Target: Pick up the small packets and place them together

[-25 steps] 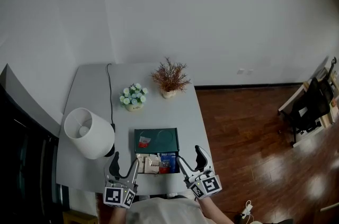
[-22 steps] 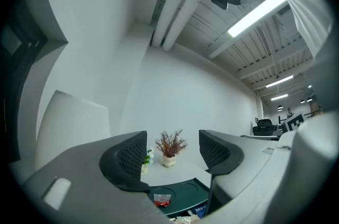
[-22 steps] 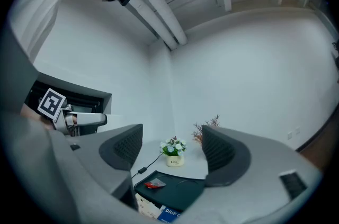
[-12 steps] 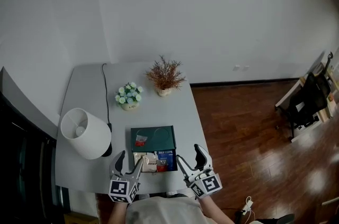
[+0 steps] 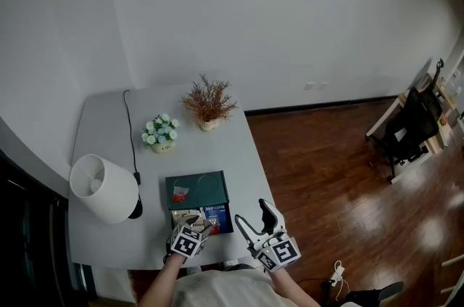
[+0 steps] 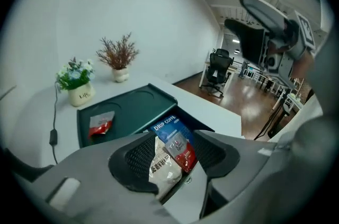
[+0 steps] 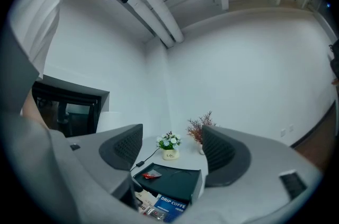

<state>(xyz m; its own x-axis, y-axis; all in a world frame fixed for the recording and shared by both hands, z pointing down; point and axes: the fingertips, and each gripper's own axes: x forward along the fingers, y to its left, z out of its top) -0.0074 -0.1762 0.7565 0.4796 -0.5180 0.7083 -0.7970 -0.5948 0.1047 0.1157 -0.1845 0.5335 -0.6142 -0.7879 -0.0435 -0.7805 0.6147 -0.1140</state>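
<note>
My left gripper [image 6: 177, 157] hovers low over the packets at the table's near edge, also seen in the head view [image 5: 194, 233]. Its jaws are closing, with a white packet [image 6: 160, 167] and a red-and-silver packet [image 6: 183, 151] in the gap between them; I see no firm pinch. A blue drip-coffee packet [image 6: 167, 125] lies just beyond, against the green tray [image 6: 137, 106]. Inside the tray rests a small red packet [image 6: 99, 125]. To the right, my right gripper [image 5: 252, 215] is raised and open with nothing in it [image 7: 172, 149].
A white lamp [image 5: 101, 186] stands left of the tray, its cable [image 5: 129, 131] running to the back. A pot of white flowers [image 5: 161, 133] and a dried red plant [image 5: 209, 104] sit behind. The table's right edge [image 5: 257, 168] drops to wooden floor.
My left gripper has moved right and forward over the packets and its jaws have narrowed around them. The right gripper has stayed open at the near right.
</note>
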